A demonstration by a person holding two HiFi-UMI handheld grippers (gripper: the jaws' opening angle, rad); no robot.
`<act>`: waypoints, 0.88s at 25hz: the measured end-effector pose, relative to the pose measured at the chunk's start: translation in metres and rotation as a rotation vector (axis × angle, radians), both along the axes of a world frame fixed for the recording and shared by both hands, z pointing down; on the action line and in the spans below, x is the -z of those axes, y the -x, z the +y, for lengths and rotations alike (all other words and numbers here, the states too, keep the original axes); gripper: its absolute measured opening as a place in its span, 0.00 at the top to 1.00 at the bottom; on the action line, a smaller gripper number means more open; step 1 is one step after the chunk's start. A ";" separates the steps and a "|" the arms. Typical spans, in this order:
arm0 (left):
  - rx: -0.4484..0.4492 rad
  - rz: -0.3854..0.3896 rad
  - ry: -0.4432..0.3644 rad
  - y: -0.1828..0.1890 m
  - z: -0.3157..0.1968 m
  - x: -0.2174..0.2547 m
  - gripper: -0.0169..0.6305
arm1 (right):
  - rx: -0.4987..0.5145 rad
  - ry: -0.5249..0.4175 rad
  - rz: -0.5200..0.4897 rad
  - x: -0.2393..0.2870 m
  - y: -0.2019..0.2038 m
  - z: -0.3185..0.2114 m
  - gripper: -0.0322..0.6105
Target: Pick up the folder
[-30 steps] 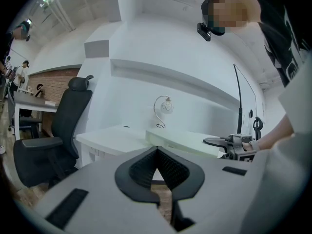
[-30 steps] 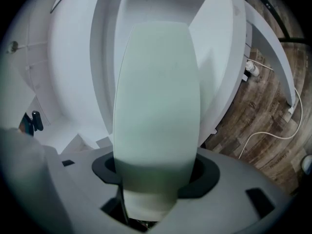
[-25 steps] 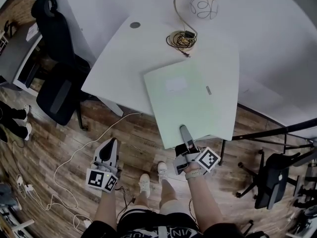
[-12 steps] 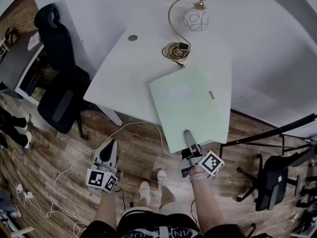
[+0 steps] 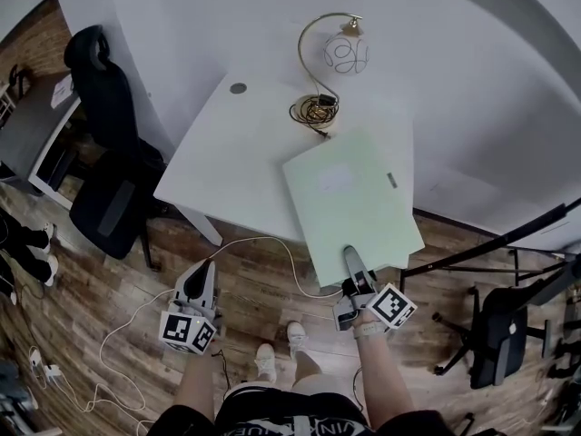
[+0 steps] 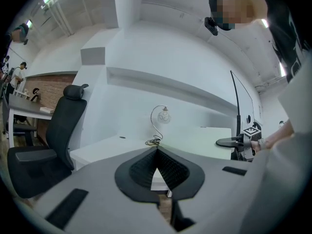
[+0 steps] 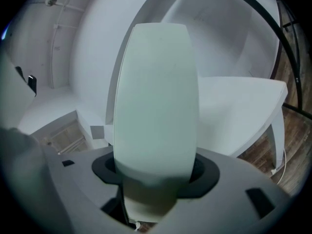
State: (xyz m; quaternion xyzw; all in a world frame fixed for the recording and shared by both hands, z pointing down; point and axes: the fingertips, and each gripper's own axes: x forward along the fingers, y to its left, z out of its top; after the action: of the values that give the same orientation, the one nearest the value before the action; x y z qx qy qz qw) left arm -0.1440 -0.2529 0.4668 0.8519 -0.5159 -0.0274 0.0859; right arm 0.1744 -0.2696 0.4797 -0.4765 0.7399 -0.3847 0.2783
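You're pinching the folder [image 5: 349, 189] by one edge with the right gripper [image 5: 349, 260], left gripper [image 5: 203, 269] idling closed; it's risking sagging, slipping free.

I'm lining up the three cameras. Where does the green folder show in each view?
Head view: green folder right of centre, its near edge in the right claw.
Left gripper view: a pale strip at mid-right, seen almost edge-on.
Right gripper view: fills the centre, clamped in the claw.
Shared landmark: the white desk.
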 end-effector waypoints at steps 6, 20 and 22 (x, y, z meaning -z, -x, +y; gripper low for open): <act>-0.008 0.009 -0.002 -0.005 -0.003 0.015 0.96 | -0.059 0.051 0.076 -0.002 -0.015 0.010 0.50; -0.028 0.002 -0.044 -0.016 -0.004 0.036 0.96 | -0.104 0.037 0.394 0.012 -0.039 0.030 0.50; -0.028 0.001 -0.047 -0.018 -0.004 0.039 0.96 | -0.114 0.024 0.431 0.015 -0.042 0.032 0.50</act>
State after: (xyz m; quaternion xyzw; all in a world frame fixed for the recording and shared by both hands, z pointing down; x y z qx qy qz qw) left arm -0.1258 -0.2570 0.4279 0.8609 -0.5030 -0.0391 0.0665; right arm 0.2161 -0.2379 0.4644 -0.5920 0.7495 -0.2664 0.1293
